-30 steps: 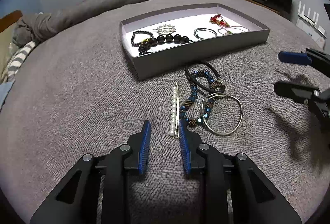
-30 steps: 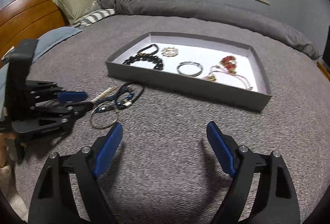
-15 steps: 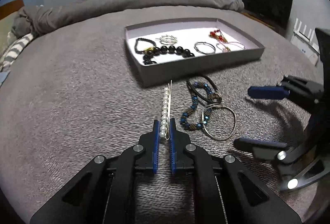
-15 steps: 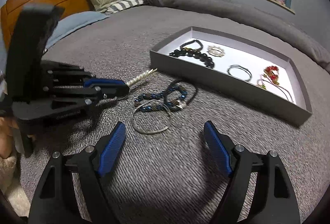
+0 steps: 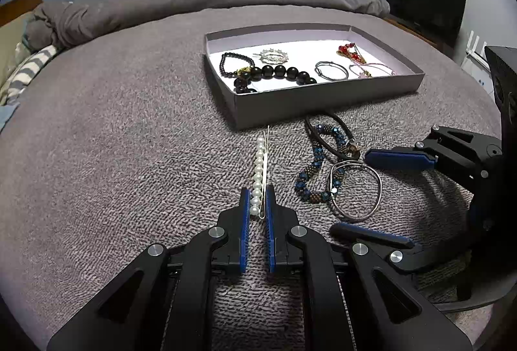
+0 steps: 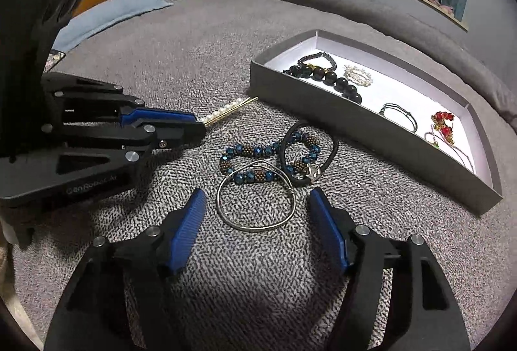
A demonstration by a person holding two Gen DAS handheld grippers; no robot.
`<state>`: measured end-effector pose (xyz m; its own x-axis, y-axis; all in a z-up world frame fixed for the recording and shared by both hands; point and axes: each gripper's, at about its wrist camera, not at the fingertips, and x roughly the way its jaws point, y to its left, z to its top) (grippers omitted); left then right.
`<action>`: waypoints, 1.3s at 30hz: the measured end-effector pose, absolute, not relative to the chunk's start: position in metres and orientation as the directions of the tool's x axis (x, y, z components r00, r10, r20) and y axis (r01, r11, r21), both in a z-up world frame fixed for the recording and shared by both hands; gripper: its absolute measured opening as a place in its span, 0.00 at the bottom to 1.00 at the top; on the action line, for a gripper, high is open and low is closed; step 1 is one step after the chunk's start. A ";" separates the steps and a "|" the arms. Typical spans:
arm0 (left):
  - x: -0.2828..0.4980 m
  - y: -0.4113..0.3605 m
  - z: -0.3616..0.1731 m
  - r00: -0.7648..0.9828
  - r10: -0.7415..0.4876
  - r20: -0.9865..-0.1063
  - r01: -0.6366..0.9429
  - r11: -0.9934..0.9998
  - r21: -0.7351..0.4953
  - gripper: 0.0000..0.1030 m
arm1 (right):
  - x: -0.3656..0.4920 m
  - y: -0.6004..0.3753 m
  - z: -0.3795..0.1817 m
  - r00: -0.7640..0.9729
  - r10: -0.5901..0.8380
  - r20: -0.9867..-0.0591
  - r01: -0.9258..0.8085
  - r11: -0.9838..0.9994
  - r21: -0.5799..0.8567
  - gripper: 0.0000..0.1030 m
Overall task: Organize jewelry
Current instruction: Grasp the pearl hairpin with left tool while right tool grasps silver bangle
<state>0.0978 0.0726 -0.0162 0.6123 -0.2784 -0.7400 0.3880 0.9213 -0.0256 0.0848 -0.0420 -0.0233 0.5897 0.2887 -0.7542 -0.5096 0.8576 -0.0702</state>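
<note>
Gripping the near end of a pearl hairpin [image 5: 258, 171], the left gripper [image 5: 257, 205] could let it slip out – the hold is only at the tip. The right gripper [image 6: 257, 218] (jaws partly apart, closing) straddles a silver bangle [image 6: 255, 197] tangled with a beaded bracelet [image 6: 258, 157], so both may snag; the tray [image 6: 323, 112] lies just beyond.

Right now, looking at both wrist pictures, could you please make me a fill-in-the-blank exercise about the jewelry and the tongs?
1. The left tongs are shut on the ____ hair pin.
2. The silver bangle lies on the bed cover between the open pads of the ____ tongs.
3. The red ornament lies inside the grey ____.
4. The bracelet of big black beads lies ____ the tray.

Missing words: pearl; right; tray; inside
</note>
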 end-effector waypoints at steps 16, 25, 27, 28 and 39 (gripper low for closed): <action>0.100 0.073 -0.020 0.598 -0.285 -0.749 0.394 0.919 -0.035 0.09 | 0.077 -0.070 -0.013 0.611 0.300 -0.733 -0.455 0.890 -0.014 0.47; 0.096 0.067 -0.023 0.597 -0.248 -0.763 0.399 0.917 0.014 0.09 | 0.061 -0.152 0.005 0.666 0.164 -0.727 -0.301 0.952 -0.062 0.47; 0.096 0.063 -0.026 0.600 -0.226 -0.768 0.397 0.917 0.040 0.09 | 0.064 -0.162 0.000 0.657 0.143 -0.740 -0.277 0.959 -0.061 0.47; 0.096 0.062 -0.027 0.601 -0.218 -0.769 0.397 0.916 0.051 0.10 | 0.065 -0.166 -0.003 0.651 0.140 -0.746 -0.269 0.962 -0.055 0.47; 0.109 0.059 -0.026 0.587 -0.207 -0.782 0.384 0.922 0.044 0.14 | 0.072 -0.170 -0.015 0.641 0.153 -0.752 -0.273 0.961 -0.038 0.56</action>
<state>0.1087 0.0589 -0.0264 0.5874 -0.2075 -0.7822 0.3841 0.9222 0.0439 0.0716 -0.1705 -0.0147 0.6410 0.1526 -0.7522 -0.2732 0.9612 -0.0378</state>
